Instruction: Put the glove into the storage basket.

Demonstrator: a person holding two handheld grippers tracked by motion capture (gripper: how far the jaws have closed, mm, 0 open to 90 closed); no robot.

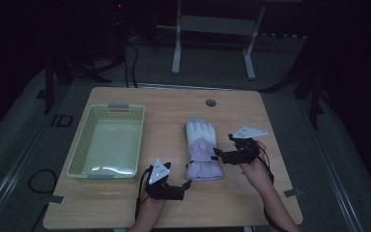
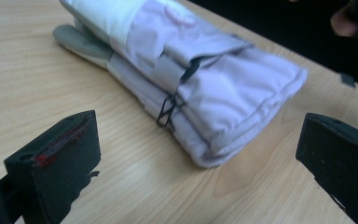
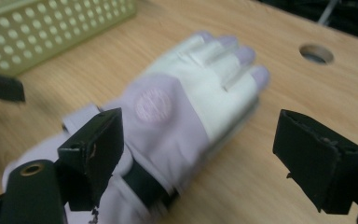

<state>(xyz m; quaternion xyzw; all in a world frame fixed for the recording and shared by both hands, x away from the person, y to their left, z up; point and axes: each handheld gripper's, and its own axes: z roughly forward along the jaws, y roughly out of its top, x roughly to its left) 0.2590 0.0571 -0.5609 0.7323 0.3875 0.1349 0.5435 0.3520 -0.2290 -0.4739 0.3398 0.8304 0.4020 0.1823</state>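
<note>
Table: pale wood top, rounded corners, a round cable hole near the far edge; dark floor and a white frame beyond it, hard to make out.

Basket: pale green plastic, perforated walls, grey handles at both short ends; stands on the left half of the table, well apart from the gloves. In the right gripper view one corner of it is cut off at the top left.

Gloves: a lilac and white padded pair, stacked one on the other, lying flat at the table's centre, fingers toward the far edge, cuffs toward the person. A round pink badge on the back of the upper one; a thin black cord hangs at the wrist strap. The lower glove is mostly covered by the upper.

Right gripper: held low at the right side of the gloves' wrist, jaws spread wide with nothing pressed between them; its left jaw overlaps the cuff in its own view, which is blurred.

Left gripper: rests just near the cuffs' corner, jaws wide apart and empty, cuffs lying ahead between them, not touched.

Small grey tabs at the table's edges: too small to tell.
</note>
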